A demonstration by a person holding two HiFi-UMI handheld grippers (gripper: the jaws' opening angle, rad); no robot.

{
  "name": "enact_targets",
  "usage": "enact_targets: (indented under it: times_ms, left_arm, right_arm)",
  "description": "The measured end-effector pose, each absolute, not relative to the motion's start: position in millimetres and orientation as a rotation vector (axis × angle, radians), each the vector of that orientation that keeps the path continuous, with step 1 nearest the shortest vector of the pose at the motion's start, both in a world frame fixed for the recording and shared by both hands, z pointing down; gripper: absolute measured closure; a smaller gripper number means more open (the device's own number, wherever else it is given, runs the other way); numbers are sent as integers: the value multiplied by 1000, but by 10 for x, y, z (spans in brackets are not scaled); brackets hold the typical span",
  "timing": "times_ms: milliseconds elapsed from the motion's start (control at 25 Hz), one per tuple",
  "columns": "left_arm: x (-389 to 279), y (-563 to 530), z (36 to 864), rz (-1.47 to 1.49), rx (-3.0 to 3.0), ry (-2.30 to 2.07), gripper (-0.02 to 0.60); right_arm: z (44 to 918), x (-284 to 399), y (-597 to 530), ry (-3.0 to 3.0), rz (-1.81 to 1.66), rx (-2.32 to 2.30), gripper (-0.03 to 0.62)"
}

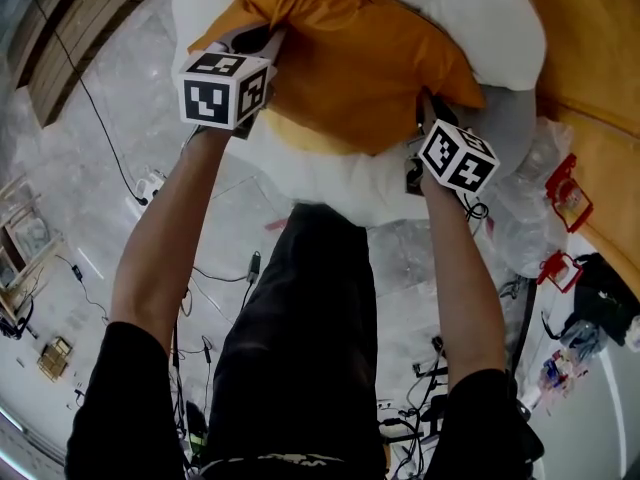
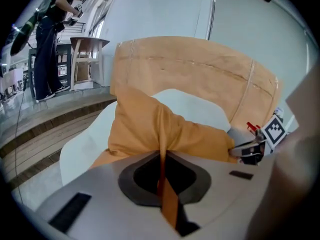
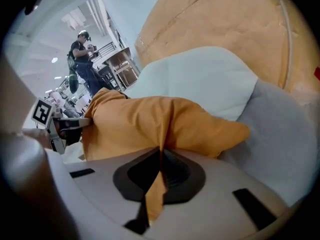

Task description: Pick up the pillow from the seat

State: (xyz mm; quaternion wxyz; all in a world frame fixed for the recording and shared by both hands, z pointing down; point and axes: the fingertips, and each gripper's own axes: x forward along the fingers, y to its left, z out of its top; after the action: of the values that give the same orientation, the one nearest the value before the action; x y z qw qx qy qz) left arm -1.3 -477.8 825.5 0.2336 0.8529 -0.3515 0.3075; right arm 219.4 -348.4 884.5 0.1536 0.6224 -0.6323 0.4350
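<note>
An orange pillow (image 1: 350, 58) lies on a white rounded seat (image 1: 330, 183). My left gripper (image 1: 268, 40) is at the pillow's left corner, shut on a fold of its fabric; the left gripper view shows the orange cloth (image 2: 165, 129) pinched between the jaws. My right gripper (image 1: 424, 108) is at the pillow's right edge, shut on the pillow (image 3: 150, 124), with a strip of cloth running down between its jaws. Each gripper shows in the other's view: the right gripper (image 2: 250, 146) and the left gripper (image 3: 65, 126) sit at opposite ends of the pillow.
A grey cushion (image 1: 510, 118) lies right of the pillow, and a tan curved backrest (image 2: 200, 69) rises behind the seat. Cables (image 1: 200, 298) cross the floor. Plastic wrap and red items (image 1: 565, 193) lie at the right. A person (image 2: 50, 44) stands beyond wooden steps (image 1: 80, 28).
</note>
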Motion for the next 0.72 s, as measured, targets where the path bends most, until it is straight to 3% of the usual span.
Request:
enact_targets:
  times_ms: [440, 720]
  left_arm:
    - [92, -4706, 7155, 807, 2420, -960, 566]
    - [-54, -4470, 5836, 690, 2426, -1060, 566]
  right_arm:
    - [7683, 2423, -3597, -1874, 1112, 1867, 568]
    - [6244, 2378, -3551, -1990, 988, 1867, 568]
